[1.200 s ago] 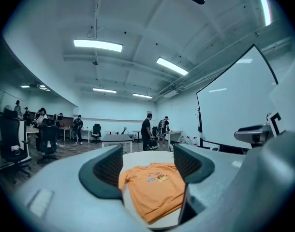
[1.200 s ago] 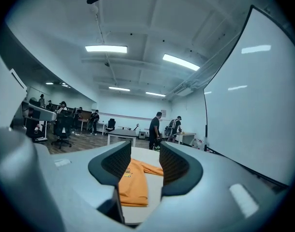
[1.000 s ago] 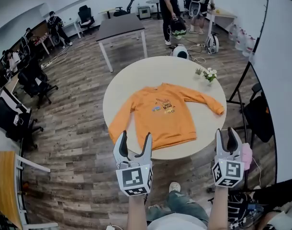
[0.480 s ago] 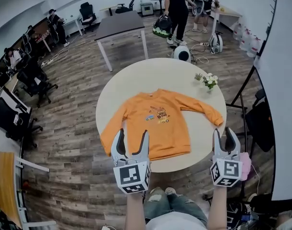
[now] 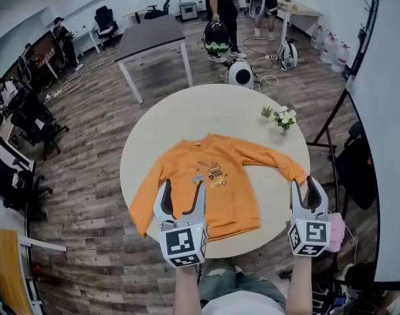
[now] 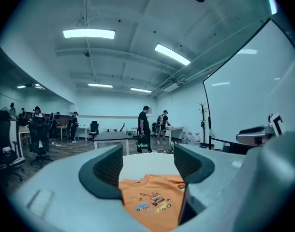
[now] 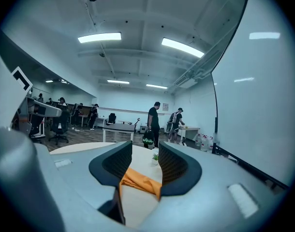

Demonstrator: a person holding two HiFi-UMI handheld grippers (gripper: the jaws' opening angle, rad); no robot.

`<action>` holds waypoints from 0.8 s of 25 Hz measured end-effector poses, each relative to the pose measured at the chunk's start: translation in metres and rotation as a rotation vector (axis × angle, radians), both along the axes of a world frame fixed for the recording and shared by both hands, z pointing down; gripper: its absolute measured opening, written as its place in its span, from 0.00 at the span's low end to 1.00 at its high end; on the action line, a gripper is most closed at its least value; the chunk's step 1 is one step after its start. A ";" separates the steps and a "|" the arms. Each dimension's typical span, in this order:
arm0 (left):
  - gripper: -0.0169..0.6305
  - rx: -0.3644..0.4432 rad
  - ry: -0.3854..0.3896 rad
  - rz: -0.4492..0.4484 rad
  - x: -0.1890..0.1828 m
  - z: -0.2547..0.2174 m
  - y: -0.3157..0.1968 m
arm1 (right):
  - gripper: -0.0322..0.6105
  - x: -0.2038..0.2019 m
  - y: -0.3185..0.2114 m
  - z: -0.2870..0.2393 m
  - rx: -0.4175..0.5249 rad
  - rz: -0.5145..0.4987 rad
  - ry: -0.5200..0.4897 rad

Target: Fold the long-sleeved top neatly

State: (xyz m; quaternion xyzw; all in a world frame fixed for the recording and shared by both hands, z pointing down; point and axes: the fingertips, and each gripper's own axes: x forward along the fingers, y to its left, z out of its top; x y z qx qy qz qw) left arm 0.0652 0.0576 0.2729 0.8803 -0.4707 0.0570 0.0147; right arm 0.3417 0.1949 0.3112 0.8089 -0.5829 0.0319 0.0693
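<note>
Poised above an orange long-sleeved top (image 5: pixel 210 179), both tools empty.

Holding the left hand-held gripper (image 5: pixel 181 195) wide open over the top's near hem, nothing between the jaws. Holding the right hand-held gripper (image 5: pixel 304 192) open too, a little narrower, off the rim of the round surface (image 5: pixel 187 110) close to one cuff, gripping nothing. Looking down on the top spread flat, front up, print showing, one sleeve reaching the rim at the view's left, the other stretched out to the right. Spotting a small pot (image 5: pixel 283 119) just beyond that sleeve, filled with white flowers and green leaves.
</note>
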 end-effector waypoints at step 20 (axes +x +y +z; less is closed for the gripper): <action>0.52 -0.107 -0.039 0.168 0.092 0.048 -0.114 | 0.33 0.065 -0.088 0.036 -0.106 0.115 -0.014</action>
